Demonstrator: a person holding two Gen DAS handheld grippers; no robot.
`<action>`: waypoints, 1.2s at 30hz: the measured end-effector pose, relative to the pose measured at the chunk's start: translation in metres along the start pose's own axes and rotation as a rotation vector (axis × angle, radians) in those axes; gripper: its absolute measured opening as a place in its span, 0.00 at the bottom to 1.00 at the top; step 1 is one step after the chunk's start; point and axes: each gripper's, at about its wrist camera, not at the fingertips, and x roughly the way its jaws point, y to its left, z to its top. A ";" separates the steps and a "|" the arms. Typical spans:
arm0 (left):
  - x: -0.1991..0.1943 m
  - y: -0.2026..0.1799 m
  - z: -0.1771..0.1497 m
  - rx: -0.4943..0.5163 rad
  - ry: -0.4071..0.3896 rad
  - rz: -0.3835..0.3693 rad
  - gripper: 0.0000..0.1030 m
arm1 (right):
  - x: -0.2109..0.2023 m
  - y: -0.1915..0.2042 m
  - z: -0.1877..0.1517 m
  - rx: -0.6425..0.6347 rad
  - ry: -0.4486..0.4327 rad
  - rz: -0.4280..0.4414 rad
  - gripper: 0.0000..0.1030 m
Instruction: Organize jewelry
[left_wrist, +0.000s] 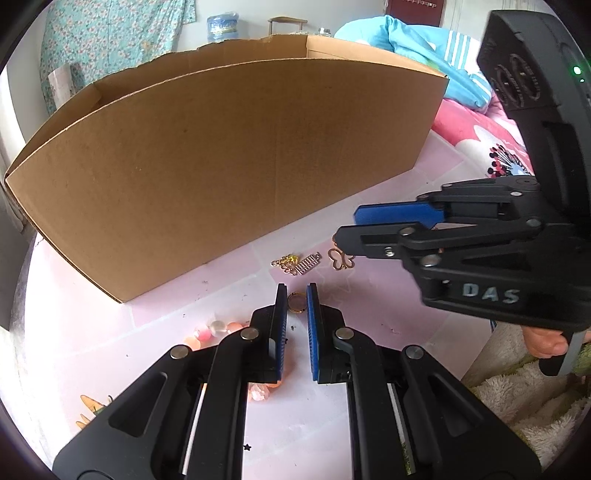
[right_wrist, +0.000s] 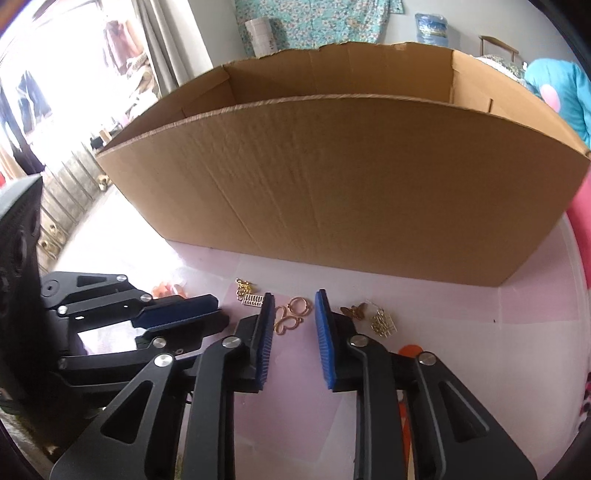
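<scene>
Up close in the left view: left gripper (left_wrist: 296, 291), black with blue pads. Pads close together, with a small gold ring (left_wrist: 297, 303) at the tips. Looks pinched between both pads, just over the pink table (left_wrist: 295, 424).

Beside the left finger: some pink and clear beads (left_wrist: 212, 330) on the table.

On the right: a hand (left_wrist: 546, 341) around the handle of the right gripper (left_wrist: 345, 227). Reaches in from the side, tilted down toward the table.

Seen from its own camera: jaws a little apart, not clamped on anything. Between the pads, flat on the table: a gold butterfly charm (right_wrist: 290, 321) with a loop on it. Very near the left pad, well clear of the right one.

Just past the tips: more gold bits (right_wrist: 251, 293) lying loose on the left. On the right, a small brown butterfly (right_wrist: 354, 312) and a gold tag (right_wrist: 382, 323), side by side.

Behind all the jewelry: a big brown box (left_wrist: 221, 166), open on top, standing on the table. Hard to see what is inside.

Far back: blue bedding (left_wrist: 406, 40), a water jug (left_wrist: 222, 25) and a flowery cloth (left_wrist: 110, 33) on the wall.
</scene>
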 end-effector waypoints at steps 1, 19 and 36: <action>0.000 0.000 0.000 -0.001 -0.001 -0.002 0.09 | 0.002 0.000 0.000 -0.007 0.005 -0.010 0.18; -0.001 0.005 -0.002 -0.001 -0.008 -0.024 0.09 | 0.012 0.012 0.010 -0.078 0.080 -0.049 0.11; -0.022 0.007 -0.001 0.002 -0.059 -0.024 0.09 | -0.015 -0.001 0.003 -0.011 0.007 -0.018 0.10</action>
